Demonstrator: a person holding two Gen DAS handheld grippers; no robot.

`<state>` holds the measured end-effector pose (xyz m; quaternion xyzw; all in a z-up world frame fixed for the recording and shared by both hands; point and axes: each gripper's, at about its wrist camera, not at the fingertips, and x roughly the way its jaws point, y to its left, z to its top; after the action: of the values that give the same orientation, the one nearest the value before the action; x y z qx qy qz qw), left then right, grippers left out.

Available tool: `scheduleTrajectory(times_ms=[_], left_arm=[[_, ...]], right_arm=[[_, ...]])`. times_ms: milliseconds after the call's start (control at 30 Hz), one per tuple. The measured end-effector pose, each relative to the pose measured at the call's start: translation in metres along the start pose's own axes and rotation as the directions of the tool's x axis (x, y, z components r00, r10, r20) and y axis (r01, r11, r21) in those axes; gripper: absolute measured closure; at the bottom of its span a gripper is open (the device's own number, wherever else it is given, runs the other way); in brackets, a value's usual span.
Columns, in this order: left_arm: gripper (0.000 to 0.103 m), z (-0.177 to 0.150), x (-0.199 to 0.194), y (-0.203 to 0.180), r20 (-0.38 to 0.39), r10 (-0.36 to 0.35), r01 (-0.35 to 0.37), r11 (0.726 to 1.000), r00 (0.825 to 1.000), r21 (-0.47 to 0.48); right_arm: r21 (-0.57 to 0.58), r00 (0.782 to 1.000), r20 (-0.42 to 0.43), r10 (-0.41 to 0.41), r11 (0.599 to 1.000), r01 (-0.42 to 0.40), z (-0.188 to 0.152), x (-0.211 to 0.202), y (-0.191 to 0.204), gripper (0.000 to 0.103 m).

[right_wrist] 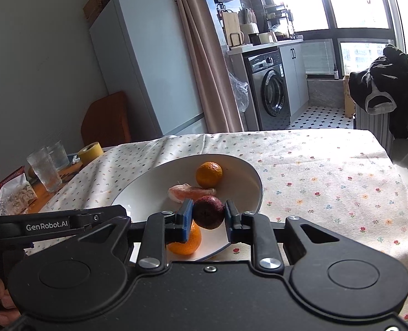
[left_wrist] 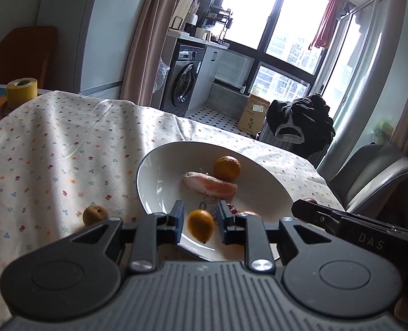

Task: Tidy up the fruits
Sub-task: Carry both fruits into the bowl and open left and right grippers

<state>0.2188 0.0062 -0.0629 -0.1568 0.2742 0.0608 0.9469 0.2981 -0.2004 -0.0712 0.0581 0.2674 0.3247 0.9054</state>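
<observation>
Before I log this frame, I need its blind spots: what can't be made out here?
- Left wrist view: the small yellow-orange oval fruit is blurred, so contact with the left gripper is unclear.
- Left wrist view: a dark red fruit is mostly hidden behind a finger.
- Right wrist view: the orange mandarin under the right gripper is partly covered by its blue pad.

Counted on floral cloth: one white bowl (right_wrist: 248, 171). Mandarins in bowl: two (right_wrist: 209, 174) (right_wrist: 186, 244). Pink citrus segment (right_wrist: 191, 192): one. Small oval orange fruit (left_wrist: 200, 225): one. Dark red round fruit (right_wrist: 208, 212): one. Brown fruit (left_wrist: 95, 215) outside bowl: one. Drinking glasses (right_wrist: 44, 171): two. Yellow tape roll (right_wrist: 90, 153): one. Grippers seen: two.
</observation>
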Motion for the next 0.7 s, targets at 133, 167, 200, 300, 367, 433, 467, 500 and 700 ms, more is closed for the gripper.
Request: scheduleTrajectory(times_ms=[133, 167, 200, 300, 367, 433, 467, 500, 700], left_arm=[[0.069, -0.002, 0.001, 0.007, -0.013, -0.006, 0.006, 1.000, 1.000, -0.019], [0.066, -0.002, 0.000, 0.008, -0.012, -0.006, 0.005, 1.000, 1.000, -0.021], [0.065, -0.002, -0.002, 0.010, -0.008, -0.001, 0.000, 1.000, 1.000, -0.023], [0.052, -0.002, -0.007, 0.016, 0.001, 0.010, -0.010, 0.999, 1.000, -0.036], [0.047, -0.002, -0.011, 0.020, 0.007, 0.015, -0.015, 0.999, 1.000, -0.048], [0.042, -0.002, -0.015, 0.024, 0.009, 0.022, -0.022, 0.998, 1.000, -0.054], [0.038, -0.003, -0.017, 0.027, 0.011, 0.026, -0.025, 0.998, 1.000, -0.058], [0.037, -0.004, -0.019, 0.029, 0.013, 0.027, -0.026, 0.998, 1.000, -0.062], [0.029, -0.010, -0.030, 0.044, 0.003, 0.044, -0.043, 0.995, 0.999, -0.090]], right_arm=[[-0.001, 1.000, -0.010, -0.005, 1.000, 0.005, -0.001, 0.003, 0.000, 0.080], [-0.002, 1.000, -0.013, -0.009, 1.000, 0.009, -0.001, 0.004, 0.000, 0.080], [-0.002, 1.000, -0.015, -0.011, 1.000, 0.011, -0.001, 0.005, 0.001, 0.080], [-0.009, 1.000, -0.014, -0.011, 1.000, 0.011, 0.000, 0.006, 0.007, 0.080], [-0.017, 1.000, -0.011, -0.013, 1.000, 0.013, 0.001, 0.006, 0.012, 0.080], [-0.025, 1.000, -0.005, -0.018, 1.000, 0.018, 0.002, 0.005, 0.015, 0.080], [-0.027, 1.000, -0.002, -0.022, 0.999, 0.022, 0.003, 0.005, 0.016, 0.080], [-0.028, 1.000, 0.000, -0.027, 0.999, 0.027, 0.004, 0.005, 0.017, 0.079], [-0.068, 1.000, 0.010, -0.027, 0.997, 0.028, 0.004, -0.001, 0.032, 0.057]])
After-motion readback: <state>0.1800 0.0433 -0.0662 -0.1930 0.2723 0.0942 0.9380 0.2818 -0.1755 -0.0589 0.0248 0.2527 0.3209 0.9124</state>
